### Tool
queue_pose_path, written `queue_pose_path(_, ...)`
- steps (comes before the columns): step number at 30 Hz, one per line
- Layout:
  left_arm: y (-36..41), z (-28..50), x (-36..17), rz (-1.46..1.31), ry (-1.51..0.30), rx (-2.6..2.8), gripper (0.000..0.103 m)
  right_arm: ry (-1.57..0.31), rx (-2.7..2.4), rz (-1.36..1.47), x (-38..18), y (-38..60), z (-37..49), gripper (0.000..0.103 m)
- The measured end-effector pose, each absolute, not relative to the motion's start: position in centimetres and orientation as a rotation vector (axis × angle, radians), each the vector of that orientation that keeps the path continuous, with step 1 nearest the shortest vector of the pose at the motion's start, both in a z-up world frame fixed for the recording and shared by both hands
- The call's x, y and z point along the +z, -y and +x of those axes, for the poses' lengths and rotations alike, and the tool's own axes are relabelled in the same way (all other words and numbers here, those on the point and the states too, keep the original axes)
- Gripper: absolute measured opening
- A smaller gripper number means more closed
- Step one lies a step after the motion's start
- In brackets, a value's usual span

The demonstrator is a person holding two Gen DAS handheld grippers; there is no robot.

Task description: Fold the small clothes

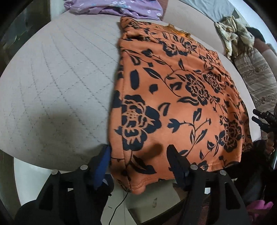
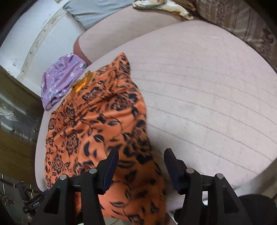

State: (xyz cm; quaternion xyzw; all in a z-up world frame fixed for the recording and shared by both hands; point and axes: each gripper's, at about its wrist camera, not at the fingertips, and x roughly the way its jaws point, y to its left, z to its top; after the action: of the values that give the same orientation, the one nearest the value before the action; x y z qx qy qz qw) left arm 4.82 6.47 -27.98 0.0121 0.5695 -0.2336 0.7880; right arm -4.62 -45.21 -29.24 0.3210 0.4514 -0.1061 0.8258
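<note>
**Orange floral top laid out, both claws poised at its near hem**

Orange knit with a black flower print: the garment [image 1: 173, 97] lies spread on the quilted pale cushion [image 1: 60, 77], its near hem hanging a little over the front edge toward me and its neckline at the far end. It looks already narrowed lengthwise, with a folded edge running down its left side, though I can't be sure how many layers are there.

My left gripper [image 1: 138, 152] has its jaws spread wide, straddling the near left corner of the hem with nothing pinched. My right gripper [image 2: 141, 155] is likewise spread apart over the near right edge of the cloth, holding nothing.

I judge this to be the start of the next fold: taking hold of the hem. The next move calls for me to lower both claws onto the two near corners, close on all layers at once, and carry the hem evenly toward the neckline. If one side catches fewer layers, the fold will skew.

A purple flowered garment [image 1: 117, 7] sits bunched at the far edge, apart from my work.
</note>
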Motion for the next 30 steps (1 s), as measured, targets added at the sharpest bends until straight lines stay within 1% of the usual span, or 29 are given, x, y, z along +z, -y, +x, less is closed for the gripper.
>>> queue_pose_path(3, -6.4, 5.0, -28.0, 0.012, -1.234, -0.515, 0.067, -1.011, -0.232, 0.696, -29.8, 45.7, -5.6, 0.06)
queue_pose_path(4, -6.4, 5.1, -27.9, -0.002, -1.236, -0.521, 0.063, -1.026, -0.236, 0.694, -29.9, 45.8, -6.0, 0.06)
queue_pose_path(5, -6.5, 5.1, -27.9, -0.004, -1.237, -0.52, 0.052, -1.037, -0.239, 0.694, -30.0, 45.9, -6.4, 0.061)
queue_pose_path(7, -6.9, 5.0, -27.9, 0.017, -1.236, -0.508, 0.043, -1.061, -0.233, 0.695, -30.3, 45.8, -7.1, 0.063)
queue_pose_path(9, -7.0, 5.0, -28.0, 0.016, -1.248, -0.51, 0.043, -1.09, -0.212, 0.71, -30.8, 45.6, -7.6, 0.064)
queue_pose_path(10, -7.0, 5.0, -28.1, 0.017, -1.255, -0.505, 0.046, -1.117, -0.193, 0.729, -31.2, 45.4, -7.7, 0.064)
queue_pose_path(11, -7.1, 4.9, -28.2, 0.011, -1.273, -0.507, 0.055, -1.147, -0.167, 0.75, -31.7, 45.0, -7.8, 0.064)
queue_pose_path(12, -7.1, 4.9, -28.5, 0.003, -1.298, -0.515, 0.062, -1.177, -0.142, 0.763, -32.1, 44.5, -7.8, 0.064)
queue_pose_path(13, -6.9, 4.9, -28.8, -0.005, -1.327, -0.53, 0.071, -1.201, -0.13, 0.762, -32.5, 44.0, -7.7, 0.064)
queue_pose_path(14, -6.9, 4.7, -29.0, -0.005, -1.347, -0.541, 0.074, -1.229, -0.121, 0.752, -32.9, 43.4, -7.6, 0.064)
queue_pose_path(18, -6.4, 4.6, -29.3, 0.009, -1.349, -0.531, 0.073, -1.319, -0.107, 0.707, -34.5, 41.2, -6.7, 0.064)
queue_pose_path(19, -6.6, 4.6, -29.2, -0.003, -1.351, -0.528, 0.071, -1.34, -0.114, 0.7, -34.9, 40.9, -6.5, 0.064)
queue_pose_path(20, -6.6, 4.8, -29.3, -0.007, -1.352, -0.521, 0.062, -1.368, -0.121, 0.684, -35.3, 40.4, -6.2, 0.058)
queue_pose_path(21, -6.8, 4.9, -29.2, -0.002, -1.351, -0.506, 0.054, -1.383, -0.125, 0.654, -35.3, 40.0, -6.1, 0.05)
queue_pose_path(22, -7.1, 5.1, -29.2, 0.004, -1.352, -0.491, 0.041, -1.385, -0.118, 0.616, -35.0, 39.6, -6.0, 0.045)
queue_pose_path(23, -7.7, 5.3, -29.2, -0.003, -1.355, -0.477, 0.026, -1.384, -0.107, 0.59, -34.6, 39.3, -5.9, 0.03)
queue_pose_path(24, -8.1, 5.5, -29.1, -0.023, -1.36, -0.474, 0.019, -1.376, -0.095, 0.559, -33.9, 39.0, -5.9, 0.016)
queue_pose_path(25, -8.6, 5.7, -29.1, -0.06, -1.369, -0.484, 0.014, -1.367, -0.087, 0.546, -33.5, 39.0, -5.9, 0.014)
queue_pose_path(26, -8.9, 5.8, -29.1, -0.083, -1.372, -0.493, 0.012, -1.356, -0.076, 0.546, -32.9, 39.0, -5.9, 0.013)
queue_pose_path(30, -8.4, 5.6, -27.8, -0.057, -1.339, -0.541, 0.011, -1.255, -0.009, 0.621, -29.8, 40.0, -6.2, 0.011)
